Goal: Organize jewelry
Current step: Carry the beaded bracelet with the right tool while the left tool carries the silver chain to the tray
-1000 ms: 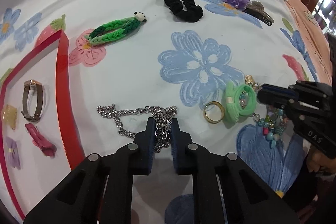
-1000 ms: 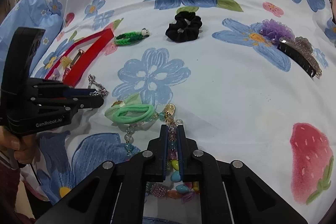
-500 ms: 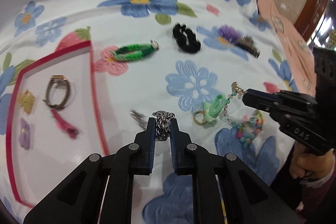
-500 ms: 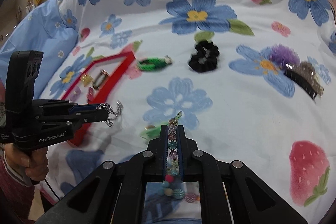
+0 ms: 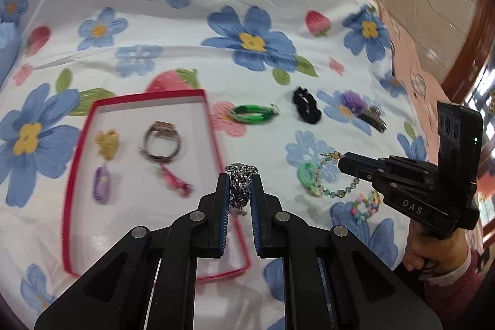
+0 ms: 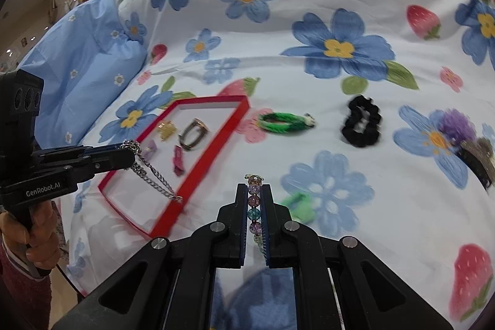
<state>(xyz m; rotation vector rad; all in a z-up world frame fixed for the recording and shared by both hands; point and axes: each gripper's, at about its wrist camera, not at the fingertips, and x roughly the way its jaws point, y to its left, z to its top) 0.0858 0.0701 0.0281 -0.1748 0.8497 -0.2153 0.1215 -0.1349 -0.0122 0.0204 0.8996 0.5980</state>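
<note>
My left gripper (image 5: 240,178) is shut on a silver chain (image 5: 239,189) and holds it in the air over the right rim of the red-edged tray (image 5: 213,132). In the right wrist view the chain (image 6: 154,175) hangs from the left gripper (image 6: 131,152) over the tray (image 6: 198,175). My right gripper (image 6: 258,190) is shut on a beaded bracelet (image 6: 254,203), lifted above the cloth. In the left wrist view the bracelet (image 5: 335,190) dangles from the right gripper (image 5: 342,164).
The tray holds a watch band (image 5: 162,141), a yellow clip (image 5: 106,143), a purple clip (image 5: 102,184) and a pink clip (image 5: 173,180). On the floral cloth lie a green braided band (image 5: 253,113), a black scrunchie (image 5: 306,105), a purple-flower clip (image 5: 359,107) and a green hair tie (image 5: 306,175).
Both grippers have risen from the cloth with their pieces. The left one carried the chain leftward to the tray's edge. The bracelet has come off the cloth beside the green hair tie.
</note>
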